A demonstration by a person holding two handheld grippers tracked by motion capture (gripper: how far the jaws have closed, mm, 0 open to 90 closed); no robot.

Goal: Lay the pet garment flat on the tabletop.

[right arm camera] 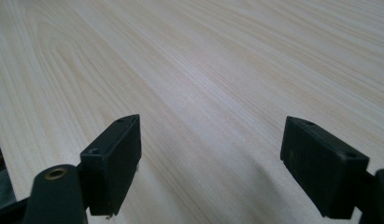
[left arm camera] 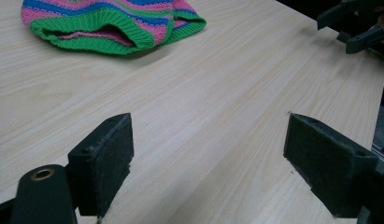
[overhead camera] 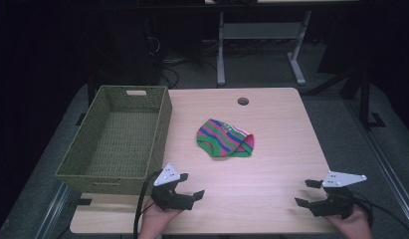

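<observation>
While the striped hat (overhead camera: 225,138) lies mid-desk (overhead camera: 271,194), we see our left claw (overhead camera: 189,185) released near the wicker basket (overhead camera: 120,137). Our right claw (overhead camera: 306,192) gapes too, grasping nothing.

Bare surface (overhead camera: 271,169) lies open between your two grippers at the frame's bottom and the striped hat (overhead camera: 225,138) at centre. At left, the woven basket (overhead camera: 159,130) walls off that edge; you may pass freely right of the hat, where nothing stands.
</observation>
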